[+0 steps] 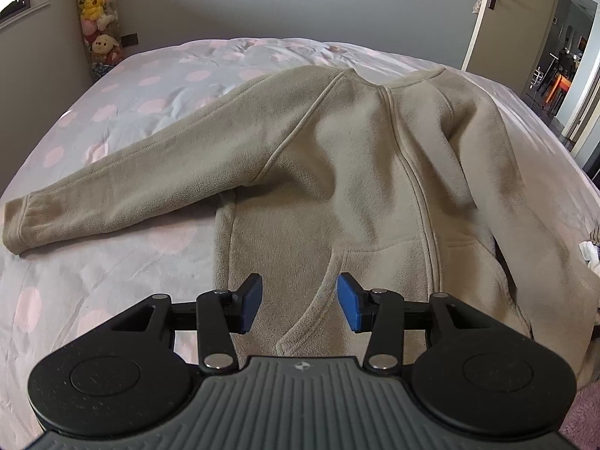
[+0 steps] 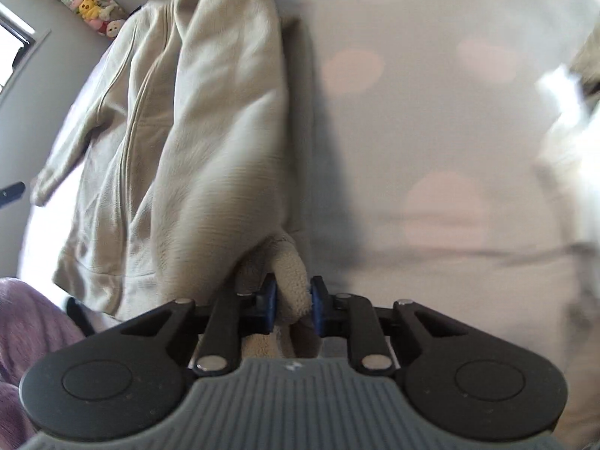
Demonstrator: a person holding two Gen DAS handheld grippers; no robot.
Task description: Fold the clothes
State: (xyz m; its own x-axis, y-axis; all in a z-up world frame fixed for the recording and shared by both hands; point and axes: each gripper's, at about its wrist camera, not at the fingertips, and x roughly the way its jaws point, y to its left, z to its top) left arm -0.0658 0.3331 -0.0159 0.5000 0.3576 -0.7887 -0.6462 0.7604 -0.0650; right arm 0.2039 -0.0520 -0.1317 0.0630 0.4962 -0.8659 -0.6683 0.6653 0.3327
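Beige fleece jacket on pink-dotted bed.

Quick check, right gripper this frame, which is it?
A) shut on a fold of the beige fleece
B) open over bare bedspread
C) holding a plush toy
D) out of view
A: in the right wrist view the right gripper has its blue pads pressed on a bunched fold of the beige fleece jacket, lifting it off the bedspread.

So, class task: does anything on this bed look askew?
Yes: the fleece jacket lies lopsided, one sleeve stretched flat across the bedspread, the other pinched and lifted in the right claw.
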